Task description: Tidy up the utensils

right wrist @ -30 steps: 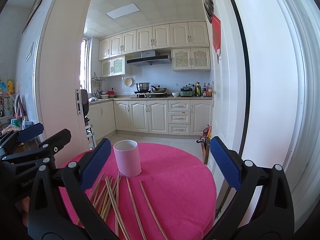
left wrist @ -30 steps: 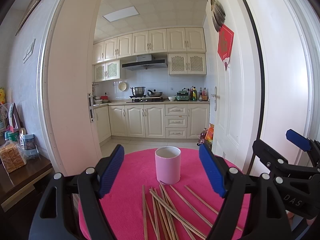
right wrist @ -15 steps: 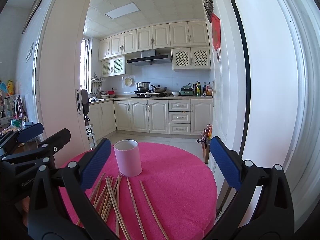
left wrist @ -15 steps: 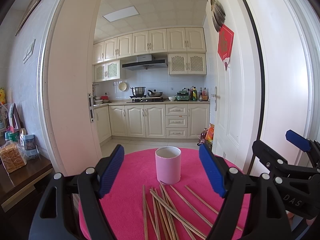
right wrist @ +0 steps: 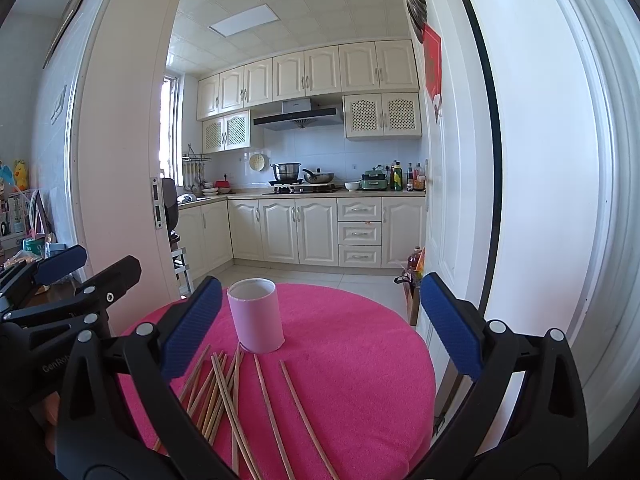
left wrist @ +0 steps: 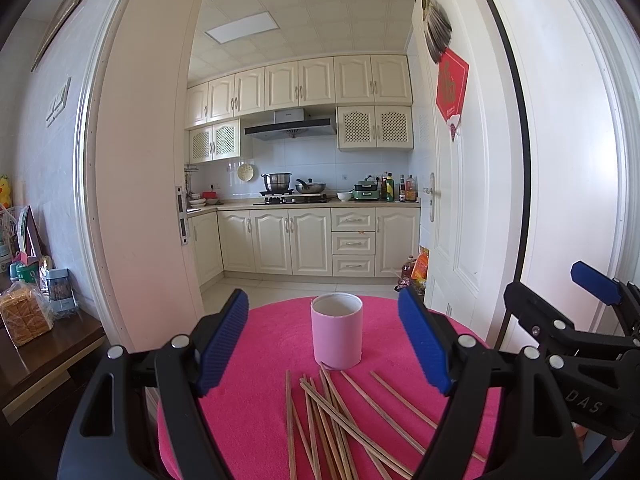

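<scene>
Chopsticks [left wrist: 332,424] unmoved beside pink cup [left wrist: 337,331], left claw [left wrist: 323,342] and right claw [right wrist: 320,330] still spread, empty

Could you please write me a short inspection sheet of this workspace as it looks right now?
Surface: round table under a bright pink cloth, bare on its right half.
Job's things: upright pale pink cylindrical cup, nothing seen sticking out; loose brown wooden chopsticks lying crossed in front of it, some tips reaching its base.
Clutter: nothing seen on the cloth.
Grippers: left claw open, holding nothing, framing the cup; right claw open, holding nothing.
Cables: nothing seen.
Surroundings: open white doorway to a kitchen with cream cabinets; dark wooden side table with bagged bread at left.
</scene>
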